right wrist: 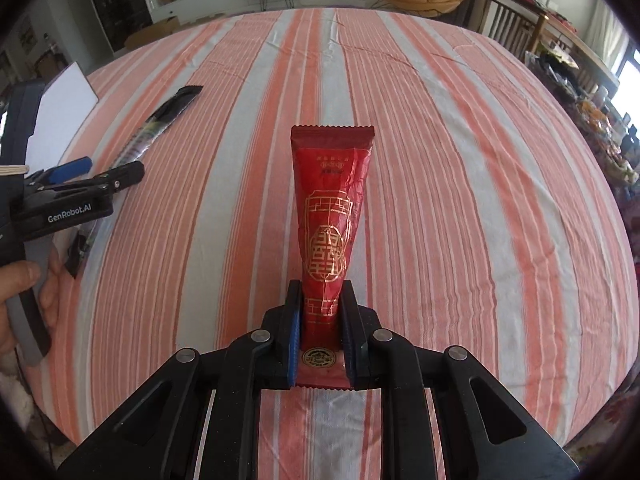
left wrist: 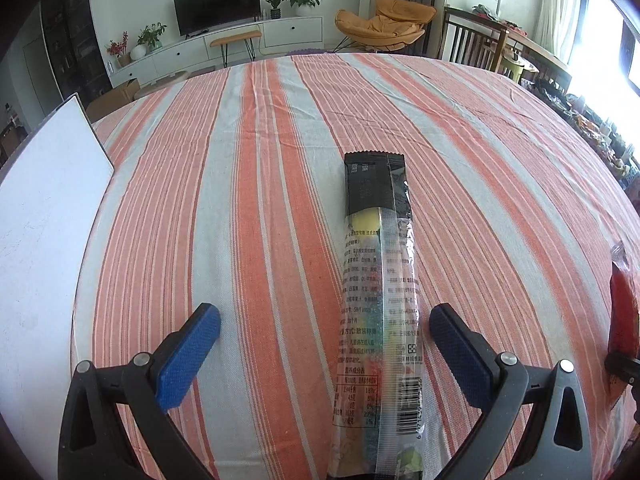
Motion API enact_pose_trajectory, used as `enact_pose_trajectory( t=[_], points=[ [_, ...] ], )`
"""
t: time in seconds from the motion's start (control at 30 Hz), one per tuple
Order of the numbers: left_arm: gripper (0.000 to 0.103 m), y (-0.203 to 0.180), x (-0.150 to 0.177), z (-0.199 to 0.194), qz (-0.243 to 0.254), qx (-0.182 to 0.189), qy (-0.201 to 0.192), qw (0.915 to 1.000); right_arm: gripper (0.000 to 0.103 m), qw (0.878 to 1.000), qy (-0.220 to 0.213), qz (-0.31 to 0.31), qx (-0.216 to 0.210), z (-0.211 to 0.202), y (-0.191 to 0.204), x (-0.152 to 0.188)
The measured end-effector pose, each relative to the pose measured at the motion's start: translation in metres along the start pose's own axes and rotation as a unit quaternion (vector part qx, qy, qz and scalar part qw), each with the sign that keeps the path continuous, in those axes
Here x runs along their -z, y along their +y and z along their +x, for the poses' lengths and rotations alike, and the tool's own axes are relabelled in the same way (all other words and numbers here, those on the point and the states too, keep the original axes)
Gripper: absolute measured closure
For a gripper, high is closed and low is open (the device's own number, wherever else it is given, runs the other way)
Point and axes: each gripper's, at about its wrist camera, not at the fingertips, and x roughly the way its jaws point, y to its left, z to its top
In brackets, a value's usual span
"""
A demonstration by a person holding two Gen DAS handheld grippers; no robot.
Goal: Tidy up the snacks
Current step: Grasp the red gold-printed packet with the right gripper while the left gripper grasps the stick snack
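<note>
A long clear-and-black snack packet lies on the striped tablecloth, running away from me between the fingers of my left gripper, which is open and not touching it. The packet also shows in the right wrist view. My right gripper is shut on a red snack packet with gold print and holds it pointing forward above the cloth. The red packet's edge shows at the right of the left wrist view. The left gripper appears at the left of the right wrist view.
A white board stands at the table's left edge, also in the right wrist view. A wooden chair and a cluttered side table are at the far right. A TV unit stands behind.
</note>
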Motion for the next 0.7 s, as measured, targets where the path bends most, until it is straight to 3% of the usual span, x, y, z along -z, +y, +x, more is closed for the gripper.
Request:
enact_pose_trajectory(
  t=[0.1, 0.17, 0.3, 0.4, 0.43, 0.47, 0.5, 0.53, 0.57, 0.7],
  points=[
    [0.000, 0.000, -0.009, 0.002, 0.010, 0.007, 0.063, 0.9979, 0.077, 1.000, 0.003, 0.022, 0.005, -0.005, -0.008, 0.007],
    [0.000, -0.002, -0.011, 0.003, 0.014, 0.008, 0.086, 0.9962, 0.052, 0.999, 0.006, 0.035, 0.005, -0.005, -0.010, 0.007],
    [0.002, -0.009, -0.008, 0.000, 0.032, 0.016, 0.095, 0.9948, 0.046, 0.999, 0.014, 0.046, 0.003, -0.003, -0.005, -0.003],
    [0.017, -0.017, -0.002, -0.009, 0.050, 0.029, 0.083, 0.9949, 0.042, 0.998, 0.025, 0.060, 0.004, 0.002, -0.003, -0.010],
    [0.031, -0.022, -0.001, -0.013, 0.059, 0.035, 0.077, 0.9947, 0.042, 0.997, 0.031, 0.065, 0.008, 0.003, -0.004, -0.009],
    [0.054, -0.024, 0.001, -0.018, 0.066, 0.040, 0.072, 0.9944, 0.044, 0.997, 0.033, 0.069, 0.013, 0.004, -0.005, -0.008],
    [0.069, -0.025, 0.002, -0.022, 0.071, 0.043, 0.070, 0.9941, 0.048, 0.997, 0.027, 0.071, 0.018, 0.002, -0.007, -0.006],
    [0.079, -0.024, 0.003, -0.025, 0.067, 0.049, 0.072, 0.9939, 0.072, 0.996, 0.026, 0.076, 0.027, 0.000, -0.009, -0.004],
    [0.084, -0.019, 0.004, -0.027, 0.050, 0.067, 0.077, 0.9935, 0.085, 0.996, 0.025, 0.083, 0.033, -0.002, -0.013, -0.001],
    [0.087, -0.001, 0.014, -0.044, -0.025, 0.126, 0.072, 0.9891, 0.087, 0.992, 0.005, 0.128, 0.008, -0.022, -0.027, 0.016]
  ],
)
